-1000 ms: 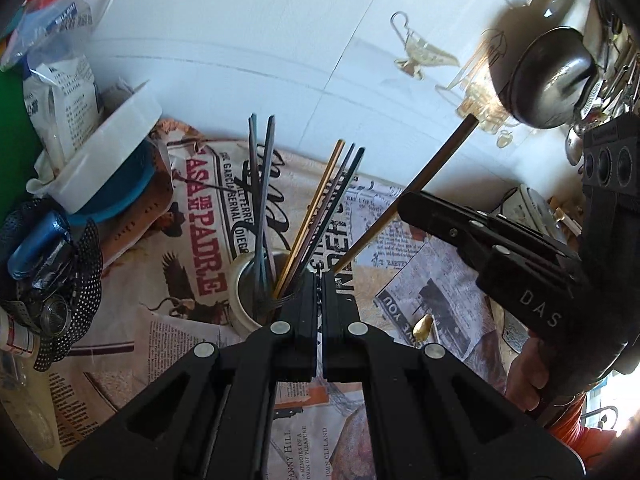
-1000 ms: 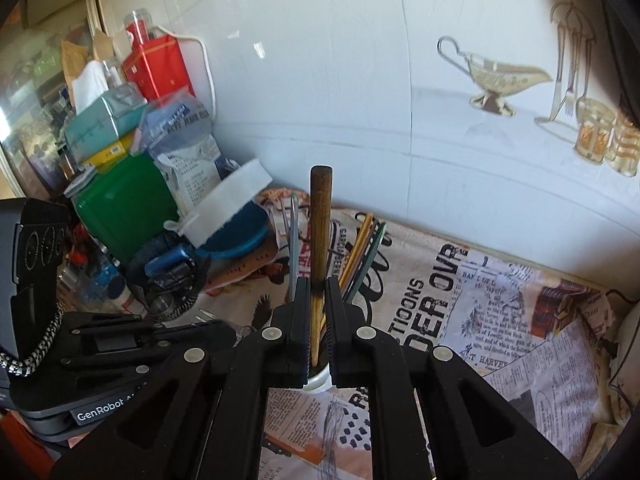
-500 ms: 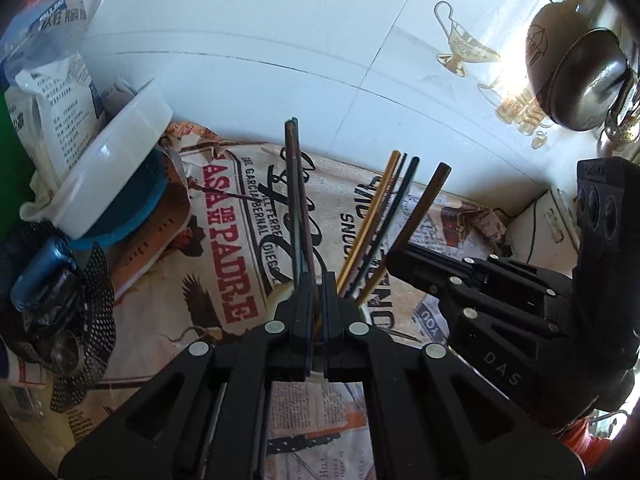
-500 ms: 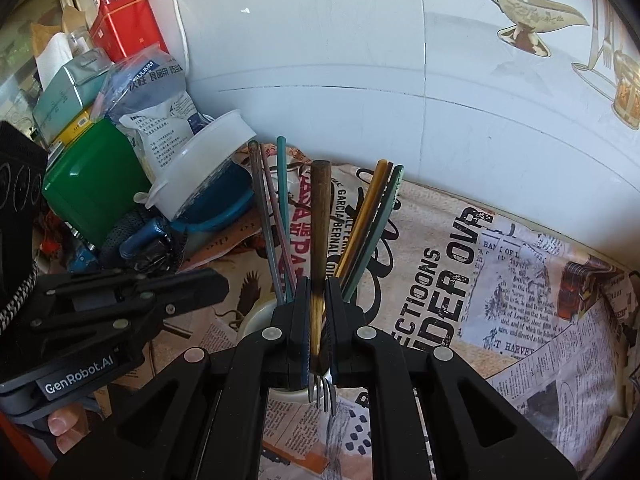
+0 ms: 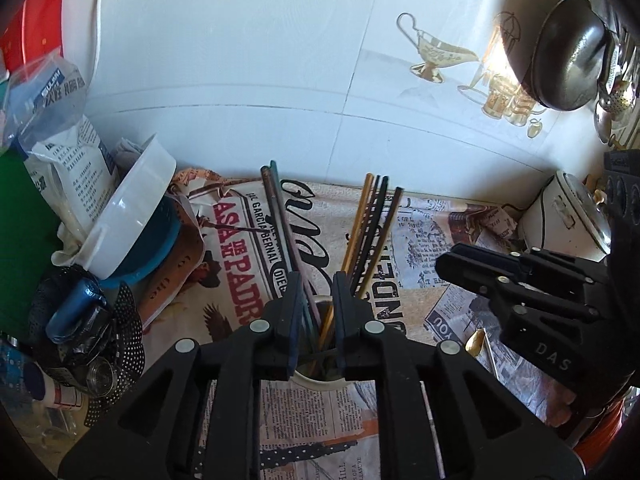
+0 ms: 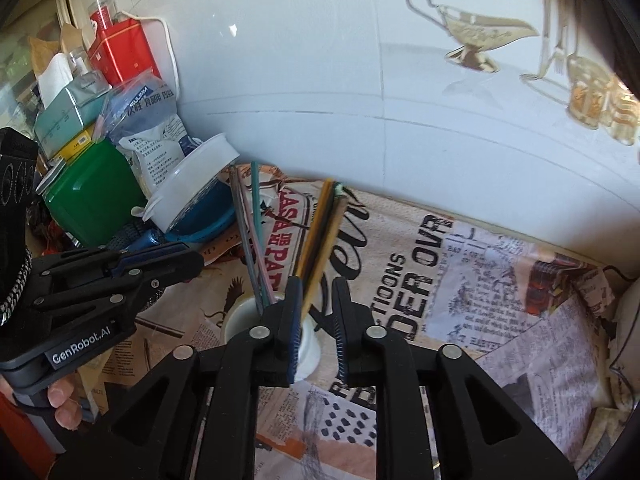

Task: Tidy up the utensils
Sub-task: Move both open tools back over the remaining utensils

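Note:
A white cup [image 6: 308, 344] stands on the newspaper-covered counter and holds several long utensils: grey and teal handles [image 5: 280, 216] leaning left, gold, black and brown handles [image 5: 372, 224] leaning right. They also show in the right wrist view [image 6: 320, 236]. My left gripper [image 5: 314, 316] is open right above the cup [image 5: 320, 378], its fingers either side of the handles, holding nothing. My right gripper [image 6: 316, 320] is open just over the cup, empty. It shows from the side in the left wrist view [image 5: 444, 264].
A tilted white tub over a blue bowl [image 5: 132, 216], bags, a green box [image 6: 92, 192] and a red tin crowd the left. A small gold spoon [image 5: 474, 340] lies on the newspaper at right. A white appliance [image 5: 560, 220] sits at the far right against the tiled wall.
Both grippers were shut, the right one on a brown wooden-handled fork. The fork went down into the cup, and both grippers have opened.

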### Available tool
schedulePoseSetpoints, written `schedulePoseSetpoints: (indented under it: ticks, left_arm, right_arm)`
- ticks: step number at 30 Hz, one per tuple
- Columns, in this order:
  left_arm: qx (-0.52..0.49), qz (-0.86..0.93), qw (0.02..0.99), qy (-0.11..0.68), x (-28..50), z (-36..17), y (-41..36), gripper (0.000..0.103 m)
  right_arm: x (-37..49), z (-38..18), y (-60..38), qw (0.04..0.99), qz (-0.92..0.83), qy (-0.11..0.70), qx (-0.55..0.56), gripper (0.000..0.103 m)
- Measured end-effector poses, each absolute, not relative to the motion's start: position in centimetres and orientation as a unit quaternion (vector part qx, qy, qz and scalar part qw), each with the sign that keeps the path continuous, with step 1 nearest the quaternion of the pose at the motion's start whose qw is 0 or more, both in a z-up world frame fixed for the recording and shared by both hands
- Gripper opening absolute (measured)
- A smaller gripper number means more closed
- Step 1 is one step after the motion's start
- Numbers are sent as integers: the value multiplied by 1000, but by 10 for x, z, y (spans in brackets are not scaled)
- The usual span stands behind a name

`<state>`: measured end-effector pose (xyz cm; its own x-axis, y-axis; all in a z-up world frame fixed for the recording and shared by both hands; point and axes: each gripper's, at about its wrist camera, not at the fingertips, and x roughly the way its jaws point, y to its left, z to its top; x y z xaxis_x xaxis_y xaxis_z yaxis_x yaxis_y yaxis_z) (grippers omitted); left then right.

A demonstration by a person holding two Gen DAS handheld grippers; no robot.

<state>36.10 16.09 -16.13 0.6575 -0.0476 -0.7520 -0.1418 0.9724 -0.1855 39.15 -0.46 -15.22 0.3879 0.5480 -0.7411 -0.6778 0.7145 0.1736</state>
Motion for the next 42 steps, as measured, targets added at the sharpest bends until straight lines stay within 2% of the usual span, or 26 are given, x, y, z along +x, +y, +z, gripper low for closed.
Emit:
schedulePoseSetpoints:
  ticks: [4, 7, 16, 28, 42]
  left_arm:
    - [-108, 29, 910, 399, 357, -148, 145, 31]
    - [-106, 31, 915, 388, 355, -140, 130, 37]
    - [-86, 15, 925, 369, 348, -130, 74, 49]
    - [-63, -19, 908, 414, 360, -169, -2, 50]
    - [-64, -5, 856, 513, 361, -259, -35, 50]
  right_arm:
    - [385, -139, -29, 842, 359, 395, -76, 25]
    - [380, -131, -49, 851, 349, 385, -72, 29]
    - [374, -121, -115, 872, 312, 371, -66, 35]
    - [376, -154, -192, 870, 262, 412, -67, 35]
    - [386, -278, -215, 793, 232, 558, -74, 35]
